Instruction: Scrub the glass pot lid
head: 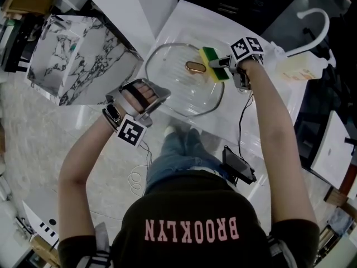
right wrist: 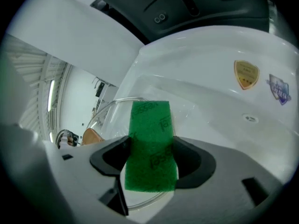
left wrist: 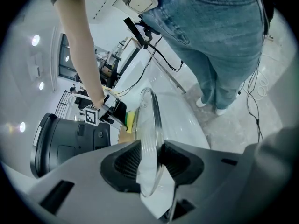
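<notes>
Although the person's left hand (head: 136, 96) covered that spot in the head view, the left gripper view showed the left gripper (left wrist: 150, 164) closed tight on the near rim of the glass pot lid (head: 184, 88), with the glass edge-on between the ribbed pads. The lid was held over the white counter (head: 279, 99), its bronze-coloured knob (head: 194, 67) facing up. The right gripper (right wrist: 150, 160) had its jaws clamped on a sponge (right wrist: 150, 146). The green face was turned to that gripper's camera, and the yellow layer showed only from the head view. The sponge sat over the lid's far side, just beside the knob; whether it touched the glass was not clear.

The counter was glossy, with a white curved faucet (head: 315, 29) at its far right. A black device (head: 239, 165) with a cable lay at its near edge. A marbled box (head: 78, 57) stood to the left on the pale floor (head: 33, 127). A dark rounded appliance (left wrist: 70, 139) was partly cut off by the left gripper's body.
</notes>
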Demonstrator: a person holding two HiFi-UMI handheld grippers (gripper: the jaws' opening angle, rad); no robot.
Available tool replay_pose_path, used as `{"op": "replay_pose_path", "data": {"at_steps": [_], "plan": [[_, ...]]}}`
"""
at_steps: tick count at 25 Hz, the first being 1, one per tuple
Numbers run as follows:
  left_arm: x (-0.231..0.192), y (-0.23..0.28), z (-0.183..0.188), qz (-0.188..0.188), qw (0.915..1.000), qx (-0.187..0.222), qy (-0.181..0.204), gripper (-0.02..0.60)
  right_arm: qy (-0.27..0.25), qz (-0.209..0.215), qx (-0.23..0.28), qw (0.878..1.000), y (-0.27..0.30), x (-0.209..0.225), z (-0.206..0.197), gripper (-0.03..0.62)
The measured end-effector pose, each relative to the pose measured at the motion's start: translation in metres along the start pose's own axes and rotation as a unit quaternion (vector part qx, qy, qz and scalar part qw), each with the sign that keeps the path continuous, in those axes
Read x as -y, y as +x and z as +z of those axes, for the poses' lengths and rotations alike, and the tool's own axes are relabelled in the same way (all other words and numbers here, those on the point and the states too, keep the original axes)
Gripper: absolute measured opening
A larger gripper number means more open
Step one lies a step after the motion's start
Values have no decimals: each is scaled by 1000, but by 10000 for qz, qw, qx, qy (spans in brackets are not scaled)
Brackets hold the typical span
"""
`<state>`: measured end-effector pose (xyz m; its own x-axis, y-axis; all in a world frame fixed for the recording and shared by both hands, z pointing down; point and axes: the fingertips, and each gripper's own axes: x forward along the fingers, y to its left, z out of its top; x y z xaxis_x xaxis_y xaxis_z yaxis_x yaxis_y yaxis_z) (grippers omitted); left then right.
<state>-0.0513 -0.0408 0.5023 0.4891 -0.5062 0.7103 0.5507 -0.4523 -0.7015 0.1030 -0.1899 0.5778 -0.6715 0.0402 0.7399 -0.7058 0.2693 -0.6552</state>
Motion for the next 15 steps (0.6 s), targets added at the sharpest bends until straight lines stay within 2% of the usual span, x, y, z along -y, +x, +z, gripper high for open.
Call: {"op": "replay_pose_path", "data": {"at_steps": [4,8,12,15], "plan": [[1,0,-2,15,10000,-8,34,126,356,124,583,9976,-4,3,-2,278],[5,1,-3,-20,10000,20,-1,126,397,249,1033,9935,-13,2,-8,279],[7,1,-2,-41,9999,89,-60,126,609,436,1947,9780,-42,-2,-8,279],[11,0,1,-160,9995,190,-207,126,501,329,2489,9667,-65,-7,-10,279]]}}
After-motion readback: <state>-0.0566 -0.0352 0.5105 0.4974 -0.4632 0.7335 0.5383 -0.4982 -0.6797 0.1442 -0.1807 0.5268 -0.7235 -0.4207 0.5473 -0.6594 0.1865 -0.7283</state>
